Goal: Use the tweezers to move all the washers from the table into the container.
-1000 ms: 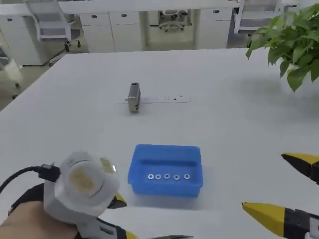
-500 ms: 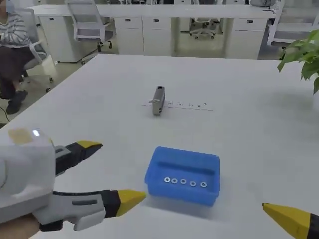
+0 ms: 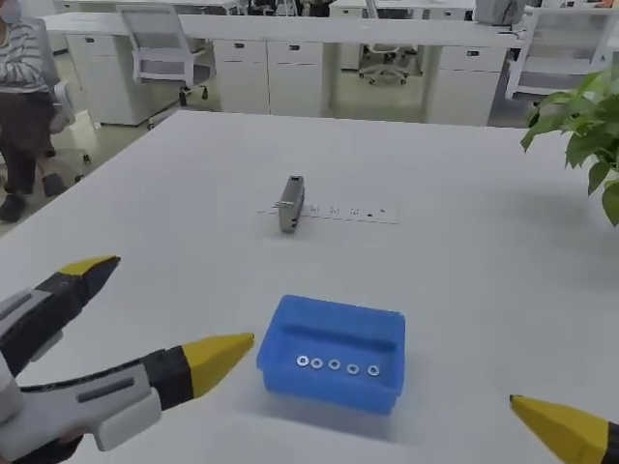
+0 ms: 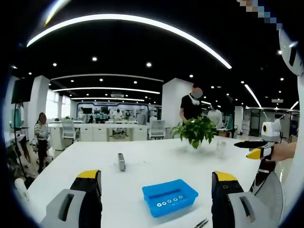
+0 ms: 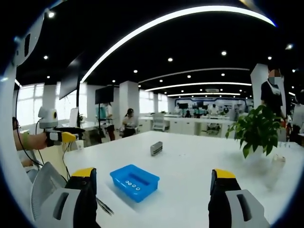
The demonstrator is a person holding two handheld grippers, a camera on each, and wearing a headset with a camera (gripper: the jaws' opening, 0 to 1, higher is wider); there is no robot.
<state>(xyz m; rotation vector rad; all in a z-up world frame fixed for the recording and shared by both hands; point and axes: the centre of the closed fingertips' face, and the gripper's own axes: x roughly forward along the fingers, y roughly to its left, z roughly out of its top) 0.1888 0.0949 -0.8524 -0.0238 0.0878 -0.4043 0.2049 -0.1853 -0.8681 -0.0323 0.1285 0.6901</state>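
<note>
Left gripper (image 3: 174,302) and right gripper (image 5: 153,173) gape wide, empty; washers (image 3: 334,364) sit in the box (image 3: 329,314), so best scan the table (image 3: 464,261) for strays.

No legible txt; tiny marks on white strip (image 3: 338,212) maybe print, unreadable.

The left hand-held gripper (image 3: 160,309) and right hand-held gripper (image 5: 152,175) hover apart, jaws spread wide, empty.
</note>
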